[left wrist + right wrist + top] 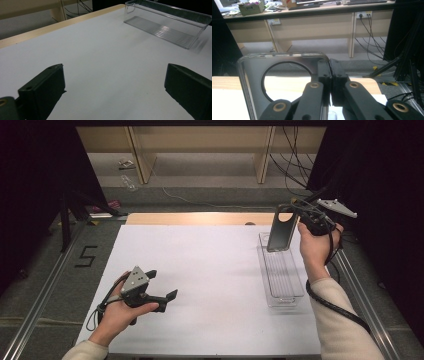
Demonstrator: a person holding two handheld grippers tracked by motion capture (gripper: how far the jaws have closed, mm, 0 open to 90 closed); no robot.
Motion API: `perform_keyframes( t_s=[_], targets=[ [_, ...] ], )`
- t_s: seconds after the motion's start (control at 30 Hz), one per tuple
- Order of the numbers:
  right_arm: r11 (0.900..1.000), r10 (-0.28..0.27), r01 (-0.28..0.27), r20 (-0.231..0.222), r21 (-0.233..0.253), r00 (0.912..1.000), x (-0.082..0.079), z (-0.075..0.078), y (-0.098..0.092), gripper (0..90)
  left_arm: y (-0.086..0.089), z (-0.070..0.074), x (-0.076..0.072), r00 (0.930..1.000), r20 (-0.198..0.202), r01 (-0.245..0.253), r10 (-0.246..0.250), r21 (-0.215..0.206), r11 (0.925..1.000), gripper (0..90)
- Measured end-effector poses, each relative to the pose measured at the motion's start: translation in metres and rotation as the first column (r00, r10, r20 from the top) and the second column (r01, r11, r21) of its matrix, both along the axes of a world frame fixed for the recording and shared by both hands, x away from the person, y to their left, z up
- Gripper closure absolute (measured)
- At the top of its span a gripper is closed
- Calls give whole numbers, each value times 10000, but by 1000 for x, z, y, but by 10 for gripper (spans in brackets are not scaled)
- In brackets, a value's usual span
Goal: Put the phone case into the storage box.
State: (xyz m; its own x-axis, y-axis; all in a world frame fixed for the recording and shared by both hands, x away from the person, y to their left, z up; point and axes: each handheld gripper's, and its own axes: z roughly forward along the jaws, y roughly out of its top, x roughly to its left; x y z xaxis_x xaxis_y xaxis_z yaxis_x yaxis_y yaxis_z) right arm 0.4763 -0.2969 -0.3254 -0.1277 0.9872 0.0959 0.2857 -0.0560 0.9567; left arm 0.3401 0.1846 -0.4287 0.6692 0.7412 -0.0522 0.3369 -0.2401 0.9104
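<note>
Phone case [281,231], dark with a clear rim and a large round camera cutout, hangs upright above the far end of a clear plastic tray [298,295], pinched at its upper edge by the right tool [301,221]. Right gripper view: both black jaws pressed together on the case's [253,82] top rim beside the round opening; case wall sits between the pads. Lower edge of the case looks to be at or just inside the tray's far end; cannot tell if it touches the ribbed floor.

Tray is long, narrow, transparent, lying lengthwise along the right side of the white bench [200,285]. Ribbed bottom visible along its length, and the near part holds no object. Left gripper view shows the tray [192,20] from the side, walls clear.

Left tool [162,285] is held low over the bench's near-left area, jaws spread wide, holding no object, well apart from the tray.
</note>
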Motion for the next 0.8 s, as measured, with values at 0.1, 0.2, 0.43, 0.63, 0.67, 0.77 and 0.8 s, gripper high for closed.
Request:
perform_keyframes(
  t_s=[0.1, 0.2, 0.43, 0.63, 0.67, 0.77, 0.8],
  targets=[
    [10000, -3, 3, -19, 26, 10000, 1, 0, 0, 888, 0, 0, 0, 10000, -3, -3, 3, -3, 10000, 28],
    [10000, -27, 27, -57, 10, 10000, 2, 0, 0, 888, 0, 0, 0, 10000, 2, -10, 10, -16, 10000, 29],
    [10000, -41, 40, -112, -26, 9999, 6, -2, 0, 888, 0, 0, 0, 10000, 3, -10, 10, -17, 10000, 29],
    [9999, -92, 91, -150, -56, 9998, 8, -3, 0, 888, 0, 0, 0, 10000, 2, -12, 12, -22, 10000, 29],
    [9999, -89, 88, -163, -62, 9998, 9, -3, 0, 888, 0, 0, 0, 10000, 3, -10, 10, -19, 10000, 29],
    [9999, -119, 118, -212, -64, 9997, 10, -3, 0, 887, 0, 0, 0, 10000, 0, -14, 14, -19, 10000, 29],
    [9999, -130, 129, -226, -70, 9997, 10, -4, -1, 887, 0, 0, 0, 10000, 8, -22, 22, -24, 10000, 29]
  ],
)
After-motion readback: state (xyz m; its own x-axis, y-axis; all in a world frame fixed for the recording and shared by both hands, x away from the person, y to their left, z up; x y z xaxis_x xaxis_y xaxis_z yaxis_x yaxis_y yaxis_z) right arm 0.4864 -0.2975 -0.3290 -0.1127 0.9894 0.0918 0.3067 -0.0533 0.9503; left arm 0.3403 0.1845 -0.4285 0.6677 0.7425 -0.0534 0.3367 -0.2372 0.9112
